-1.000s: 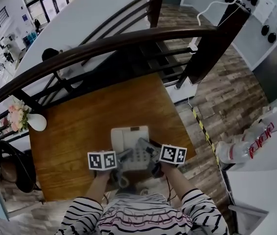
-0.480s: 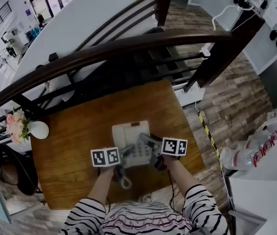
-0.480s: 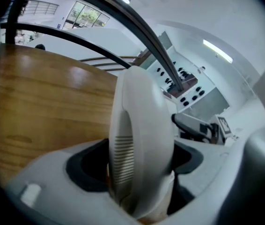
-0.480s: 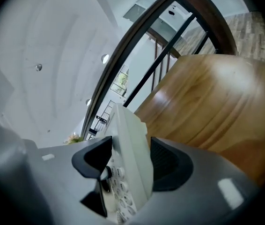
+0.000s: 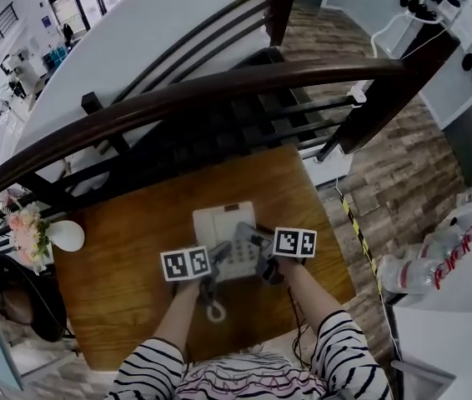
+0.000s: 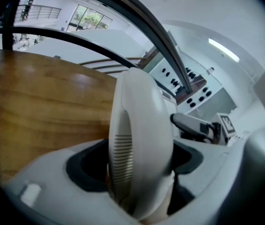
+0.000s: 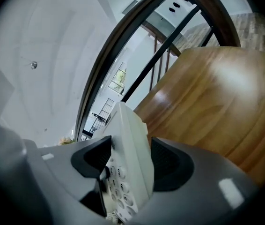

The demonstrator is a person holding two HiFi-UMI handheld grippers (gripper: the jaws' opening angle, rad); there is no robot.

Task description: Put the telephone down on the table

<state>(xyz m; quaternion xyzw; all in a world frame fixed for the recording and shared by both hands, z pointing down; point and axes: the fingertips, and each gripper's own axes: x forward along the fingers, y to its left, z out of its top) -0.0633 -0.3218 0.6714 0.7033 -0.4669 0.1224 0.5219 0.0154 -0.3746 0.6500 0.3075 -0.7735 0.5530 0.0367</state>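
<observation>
A white telephone [image 5: 222, 223] is held over the wooden table [image 5: 128, 257], near its front edge. My left gripper [image 5: 211, 265] is shut on the telephone's white handset [image 6: 142, 135], which stands on edge between the jaws [image 6: 137, 165]. My right gripper [image 5: 259, 257] is shut on the telephone's base [image 7: 128, 139] at its keypad side [image 7: 127, 168]. The keys show between the jaws. From the left gripper view, the right gripper [image 6: 202, 128] shows just past the handset. A coiled cord [image 5: 213, 308] hangs below the telephone. Whether the base touches the table is hidden.
A white vase with pink flowers [image 5: 59, 235] stands at the table's left edge. A dark curved railing [image 5: 219, 90] runs behind the table. Plastic bottles [image 5: 419, 269] lie on a white surface to the right. Bare wood shows left of the telephone.
Both grippers have carried the telephone a little farther in from the table's front edge. Both grips are the same.
</observation>
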